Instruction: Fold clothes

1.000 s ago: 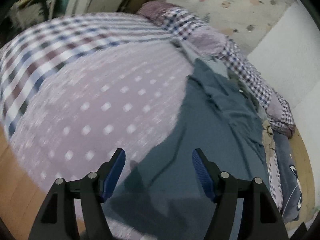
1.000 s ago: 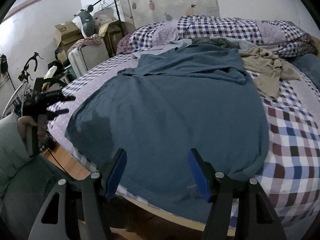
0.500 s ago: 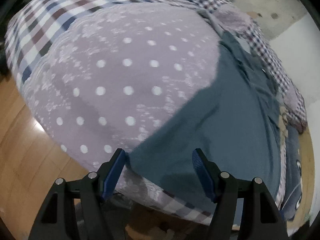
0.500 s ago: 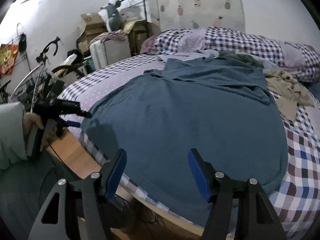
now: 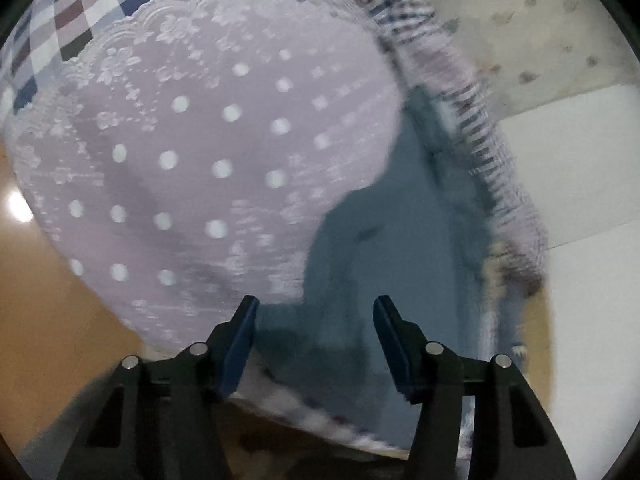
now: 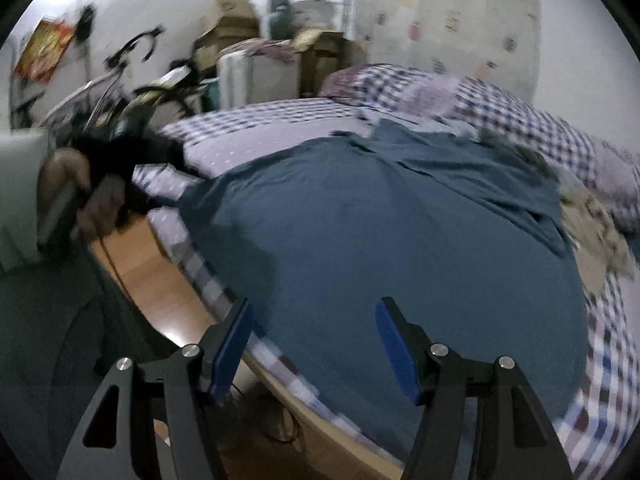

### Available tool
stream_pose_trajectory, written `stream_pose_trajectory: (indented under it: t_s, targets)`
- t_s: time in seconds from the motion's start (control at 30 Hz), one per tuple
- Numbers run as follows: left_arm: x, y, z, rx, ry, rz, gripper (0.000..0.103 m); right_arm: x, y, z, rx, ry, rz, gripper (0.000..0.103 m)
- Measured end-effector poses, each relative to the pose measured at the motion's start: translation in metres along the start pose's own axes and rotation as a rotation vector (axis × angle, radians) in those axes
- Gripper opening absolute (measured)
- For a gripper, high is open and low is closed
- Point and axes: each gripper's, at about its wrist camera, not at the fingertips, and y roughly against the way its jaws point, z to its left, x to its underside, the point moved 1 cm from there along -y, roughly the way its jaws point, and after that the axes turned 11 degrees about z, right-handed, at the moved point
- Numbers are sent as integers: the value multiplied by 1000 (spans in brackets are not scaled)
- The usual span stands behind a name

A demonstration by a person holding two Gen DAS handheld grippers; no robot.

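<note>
A large blue-grey garment [image 6: 400,232] lies spread flat over the bed, its hem hanging toward the near edge. In the left wrist view a corner of the same blue garment [image 5: 384,264] reaches the bed's edge. My left gripper [image 5: 316,336] hovers open just over that corner, nothing between its fingers. My right gripper [image 6: 314,340] is open above the garment's near hem, holding nothing. In the right wrist view the left gripper [image 6: 120,152] appears in a person's hand [image 6: 68,184] at the garment's left corner. Both views are motion-blurred.
The bed has a lilac dotted cover [image 5: 192,152] and checked bedding [image 6: 600,344]. A tan garment [image 6: 596,232] lies crumpled at the right, pillows [image 6: 460,92] at the head. Wooden floor [image 6: 160,280] runs along the bed; bicycle and boxes [image 6: 228,24] stand behind.
Both grippers have dropped lower and swung toward the bed's near edge. The left one has closed in on the garment's corner. Both stay open.
</note>
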Motion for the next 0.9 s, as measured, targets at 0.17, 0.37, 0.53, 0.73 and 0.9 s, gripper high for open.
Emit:
stream_pose_trajectory:
  t_s: [0.17, 0.37, 0.53, 0.73, 0.9]
  targets:
    - [-2, 8, 1, 107, -8, -13, 62, -19, -29, 50, 3, 153, -13, 67]
    - [-8, 7, 9, 199, 17, 12, 62, -50, -72, 101, -21, 219, -41, 67]
    - [-15, 4, 7, 265, 28, 56, 62, -69, -106, 128, -15, 208, -56, 67]
    - [-19, -1, 3, 311, 11, 106, 62, -82, -132, 142, 51, 162, -76, 66]
    - [-22, 2, 1, 340, 6, 98, 62, -85, -139, 151, 134, 174, -82, 51]
